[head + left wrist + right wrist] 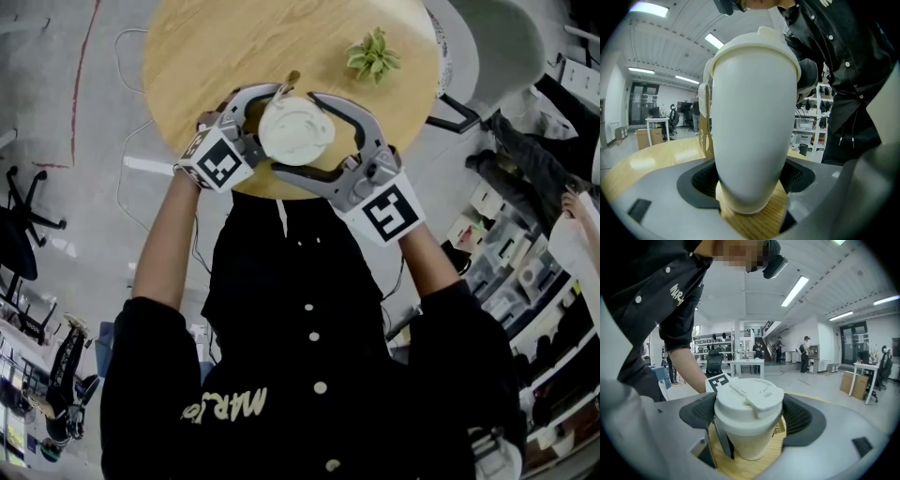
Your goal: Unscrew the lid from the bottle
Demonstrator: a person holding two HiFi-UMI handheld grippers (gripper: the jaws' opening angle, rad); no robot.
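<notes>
bottle [754,117] body hidden under its lid [296,129] in head view, table [187,56] cut off at top, tag [706,123] print unreadable

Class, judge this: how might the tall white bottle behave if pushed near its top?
Probably tips: the bottle narrows to a small base on the table. Its smooth white wall looks slippery. Seems rigid: no dent where the left gripper clamps it.
</notes>
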